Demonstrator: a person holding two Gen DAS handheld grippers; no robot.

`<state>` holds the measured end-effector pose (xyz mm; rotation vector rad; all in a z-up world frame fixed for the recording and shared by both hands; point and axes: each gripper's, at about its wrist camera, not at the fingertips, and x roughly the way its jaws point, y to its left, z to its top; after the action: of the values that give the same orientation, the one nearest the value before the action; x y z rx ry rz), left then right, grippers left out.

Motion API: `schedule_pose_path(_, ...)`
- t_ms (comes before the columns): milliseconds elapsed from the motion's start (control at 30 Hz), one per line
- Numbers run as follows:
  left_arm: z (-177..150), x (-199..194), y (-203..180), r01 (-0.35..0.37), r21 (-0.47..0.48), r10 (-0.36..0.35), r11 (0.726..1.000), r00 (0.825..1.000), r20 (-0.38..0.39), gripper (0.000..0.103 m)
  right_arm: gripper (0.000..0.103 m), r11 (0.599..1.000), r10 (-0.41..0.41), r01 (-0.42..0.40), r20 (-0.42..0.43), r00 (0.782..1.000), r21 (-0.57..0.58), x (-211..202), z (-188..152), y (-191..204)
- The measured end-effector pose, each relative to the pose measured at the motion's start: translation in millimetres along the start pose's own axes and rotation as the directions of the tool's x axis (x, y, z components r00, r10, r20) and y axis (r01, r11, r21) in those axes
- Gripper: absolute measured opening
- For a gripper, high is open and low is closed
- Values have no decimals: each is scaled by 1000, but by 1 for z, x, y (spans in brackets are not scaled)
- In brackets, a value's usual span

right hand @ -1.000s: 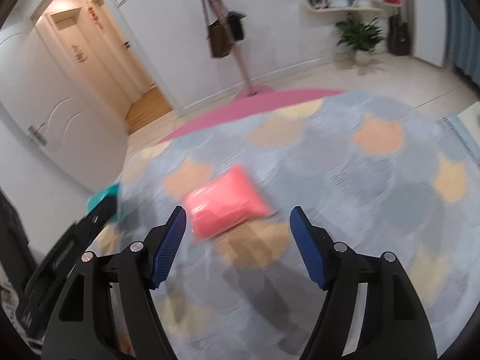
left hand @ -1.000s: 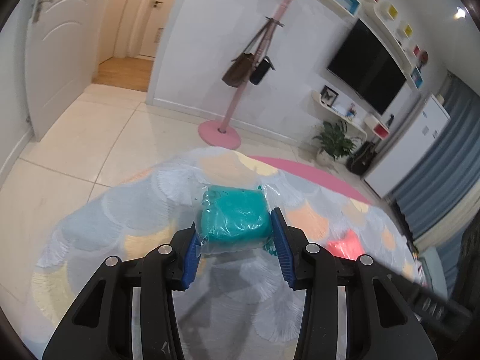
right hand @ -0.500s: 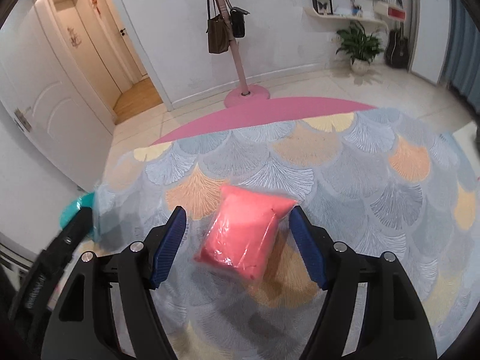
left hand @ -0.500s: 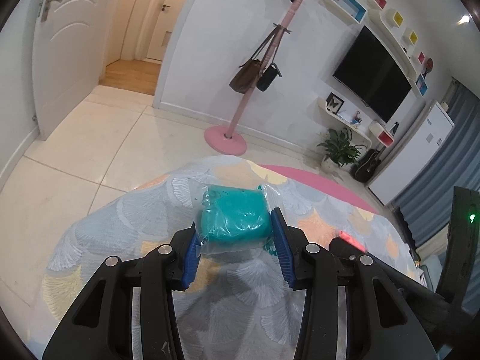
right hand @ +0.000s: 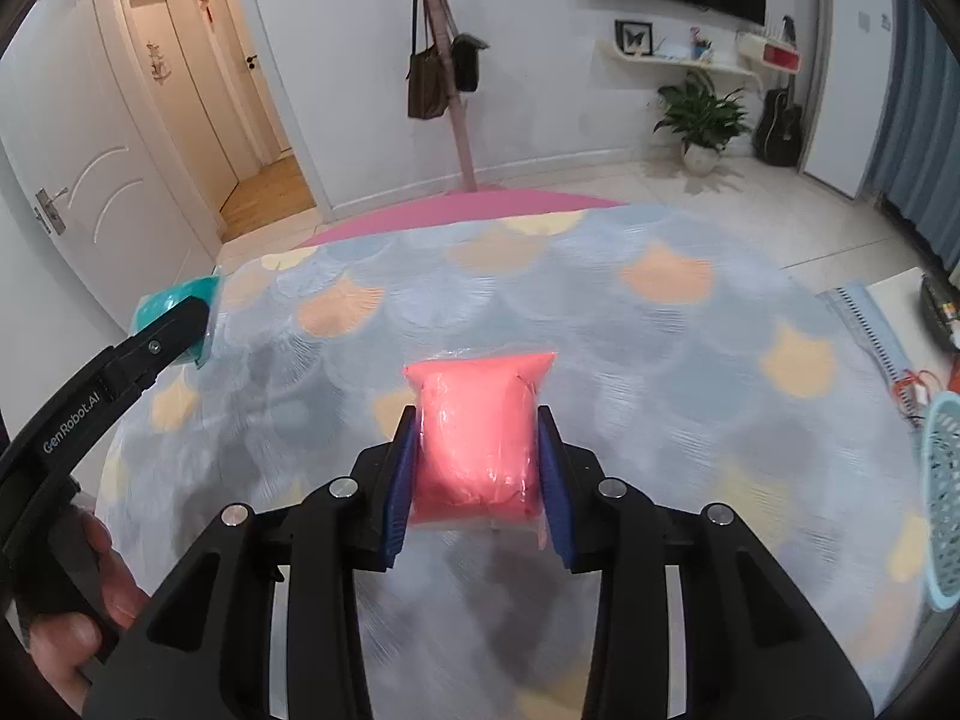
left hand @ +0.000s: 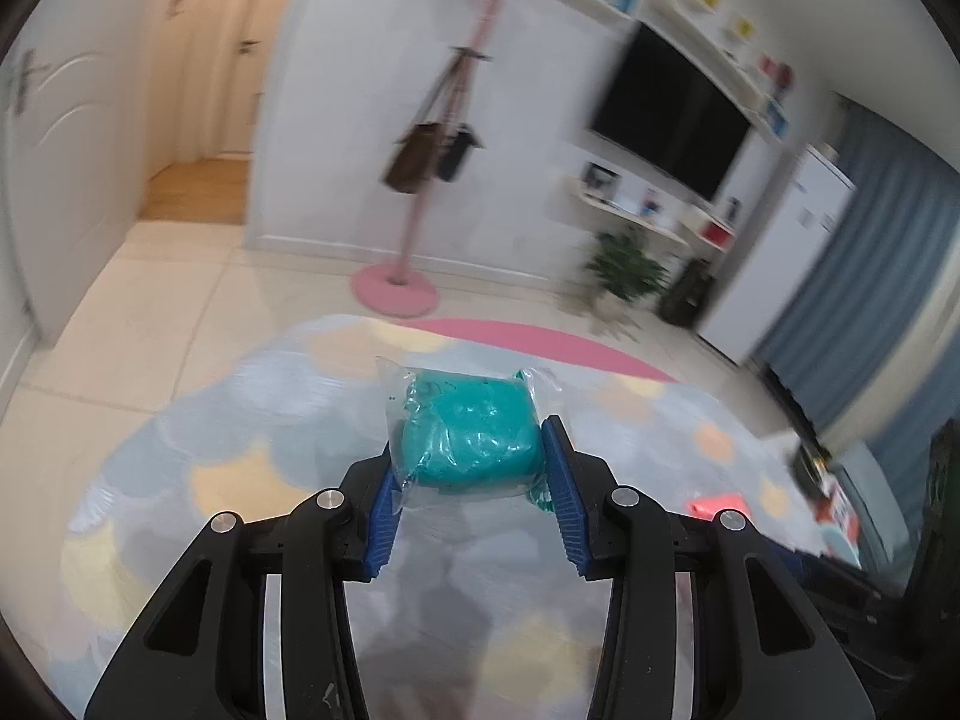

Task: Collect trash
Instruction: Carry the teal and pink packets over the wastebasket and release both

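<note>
A teal packet in clear plastic [left hand: 468, 426] is clamped between the blue pads of my left gripper [left hand: 469, 449], which is shut on it and holds it above the scalloped rug [left hand: 252, 456]. A pink packet in clear plastic [right hand: 477, 384] stands between the pads of my right gripper [right hand: 475, 438]. Its jaws are closing and both pads press on the packet's sides. In the right wrist view my left gripper [right hand: 162, 342] shows at the left edge with the teal packet [right hand: 174, 297], a hand [right hand: 90, 600] on its handle. The pink packet [left hand: 717, 504] also shows low right in the left wrist view.
A light blue mesh basket [right hand: 942, 492] sits at the right edge of the rug [right hand: 660, 360], with a spiral notebook [right hand: 870, 324] beside it. A pink coat stand [right hand: 450, 90] with bags, a potted plant [right hand: 702, 120] and a guitar stand along the far wall.
My right gripper closed from wide open around the pink packet onto its sides and lifted it. My left gripper, still holding the teal packet, rose and swung, blurring the room.
</note>
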<state>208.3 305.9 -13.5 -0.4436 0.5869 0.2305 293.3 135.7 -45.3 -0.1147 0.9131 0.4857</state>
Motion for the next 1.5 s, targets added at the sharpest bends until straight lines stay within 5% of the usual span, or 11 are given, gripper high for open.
schedule_pose_path(400,-43,-33,-124,165,191,-153,968,985,-73,42,34,991,-66,51,123,990,128,-95,-22,-99)
schedule_pose_path(833,-82,-34,-263,308,346,-272,886,950,-149,42,34,920,-241,158,199,950,358,-172,-58,-259)
schedule_pose_path(1200,-120,-3,-368,446,408,-360,797,892,-273,42,34,795,-366,234,134,921,560,-196,-116,-391)
schedule_pose_path(1500,-153,35,-437,526,414,-378,743,840,-389,42,34,738,-354,257,33,935,624,-165,-145,-453)
